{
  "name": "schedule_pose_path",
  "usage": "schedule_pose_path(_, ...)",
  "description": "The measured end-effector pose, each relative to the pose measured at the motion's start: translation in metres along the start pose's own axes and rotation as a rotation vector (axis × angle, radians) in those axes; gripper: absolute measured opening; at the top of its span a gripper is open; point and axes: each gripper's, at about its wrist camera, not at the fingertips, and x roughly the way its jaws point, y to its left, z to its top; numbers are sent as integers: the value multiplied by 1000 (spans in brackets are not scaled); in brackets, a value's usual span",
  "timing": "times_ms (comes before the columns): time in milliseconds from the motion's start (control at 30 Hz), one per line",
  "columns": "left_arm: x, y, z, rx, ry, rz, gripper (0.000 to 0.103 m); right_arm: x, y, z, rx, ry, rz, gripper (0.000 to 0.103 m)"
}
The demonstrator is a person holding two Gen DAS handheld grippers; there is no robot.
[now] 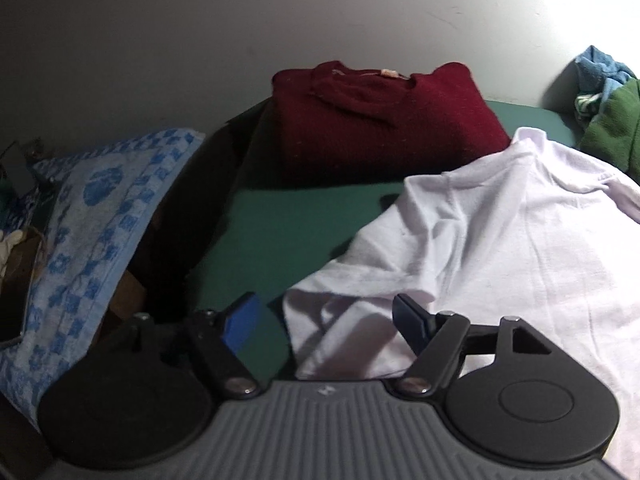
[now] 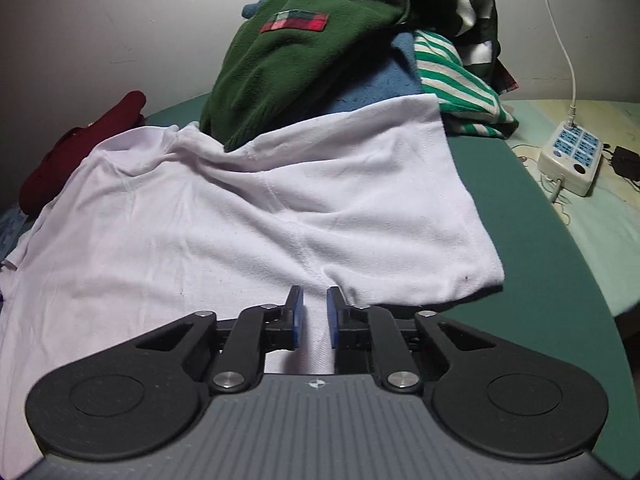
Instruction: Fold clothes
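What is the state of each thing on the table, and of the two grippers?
White T-shirt: spread out, wrinkled, not yet folded.
Maroon sweater: folded, lying apart.
Green fleece: crumpled on the unfolded pile, overlapping the T-shirt's far edge.
Striped garment: crumpled in the pile.
Left gripper: open over the T-shirt sleeve.
Right gripper: nearly shut, T-shirt cloth between its pads.

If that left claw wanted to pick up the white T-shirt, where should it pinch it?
Probably the sleeve hem of the white T-shirt, the loose flap lying between the open left gripper fingers. It sticks out over the green table, so coming in low from the shirt's outer side lets one finger slide under the edge. The flat body offers no edge to pinch.
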Motion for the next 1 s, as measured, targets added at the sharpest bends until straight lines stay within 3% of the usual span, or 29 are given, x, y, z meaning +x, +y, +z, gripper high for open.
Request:
schedule_pose_path(100, -2, -6, -5, 38, -8, 3, 76, -9, 10, 0, 18, -33, 12, 19)
schedule_pose_path(233, -1, -30, -7, 123, -42, 18, 85, -14, 55, -3, -64, -78, 119, 20)
schedule_pose_path(367, 9, -37, -3, 116, -27, 55, 81, -3, 113, -11, -198, -29, 233, 20)
schedule_pose_path(567, -26, -20, -28, 23, -22, -19, 79, 5, 175, 4, -228, 52, 409, 21)
schedule_pose_path(667, -47, -25, -56, 17, -11, -47, 72, 10, 215, 18, -247, 84, 500, 23)
schedule_pose_path(733, -59, -27, -76, 6, 1, -67, 70, 18, 244, 27, -251, 102, 558, 38)
schedule_pose_path(800, -66, -31, -92, -7, 11, -78, 70, 28, 271, 32, -268, 98, 575, 51)
schedule_pose_path(1000, -67, -44, -115, -10, 13, -83, 70, 64, 350, 23, -475, 76, 501, 51)
